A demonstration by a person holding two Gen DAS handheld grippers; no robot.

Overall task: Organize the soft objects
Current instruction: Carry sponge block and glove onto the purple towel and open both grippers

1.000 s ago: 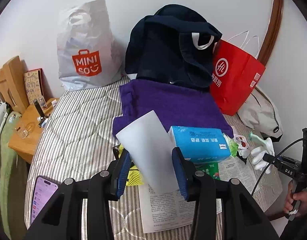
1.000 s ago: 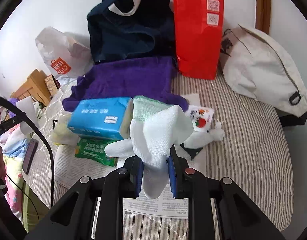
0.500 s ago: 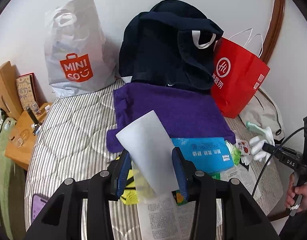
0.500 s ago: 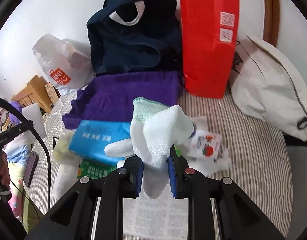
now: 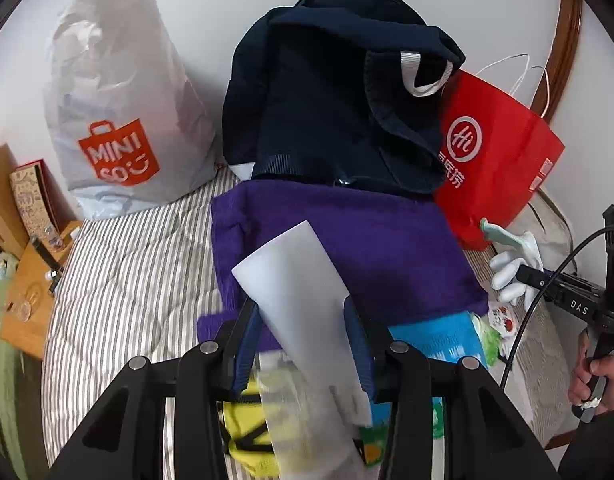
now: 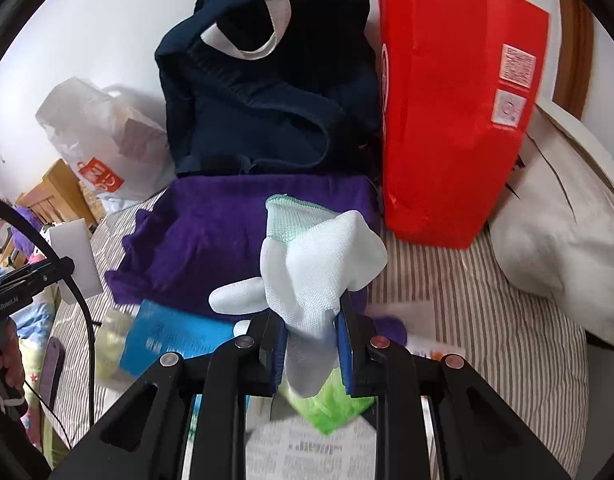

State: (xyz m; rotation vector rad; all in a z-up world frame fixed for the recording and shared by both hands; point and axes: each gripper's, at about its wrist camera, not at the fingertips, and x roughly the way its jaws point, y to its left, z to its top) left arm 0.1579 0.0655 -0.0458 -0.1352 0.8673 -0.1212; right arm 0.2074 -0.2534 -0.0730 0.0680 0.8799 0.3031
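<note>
My left gripper (image 5: 303,344) is shut on a white foam block (image 5: 299,292) and holds it above the bed, just in front of the purple towel (image 5: 371,240). My right gripper (image 6: 311,344) is shut on a white knit glove (image 6: 315,264) with a green cuff and holds it up before the same towel (image 6: 227,224). The glove also shows at the right of the left wrist view (image 5: 511,264), and the foam block at the left of the right wrist view (image 6: 77,256). A dark navy garment (image 5: 339,100) lies heaped behind the towel.
A red paper bag (image 6: 451,120) stands right of the navy garment, a grey Miniso bag (image 5: 115,112) left of it. A cream cloth bag (image 6: 555,216) lies at the right. A blue tissue pack (image 6: 171,336), green packets and a newspaper lie under the grippers. A wooden stand (image 5: 27,288) sits beside the bed's left edge.
Both grippers have moved forward over the bed toward the purple towel, each still holding its object. The tissue pack and newspaper have slid down under the grippers in both views.
</note>
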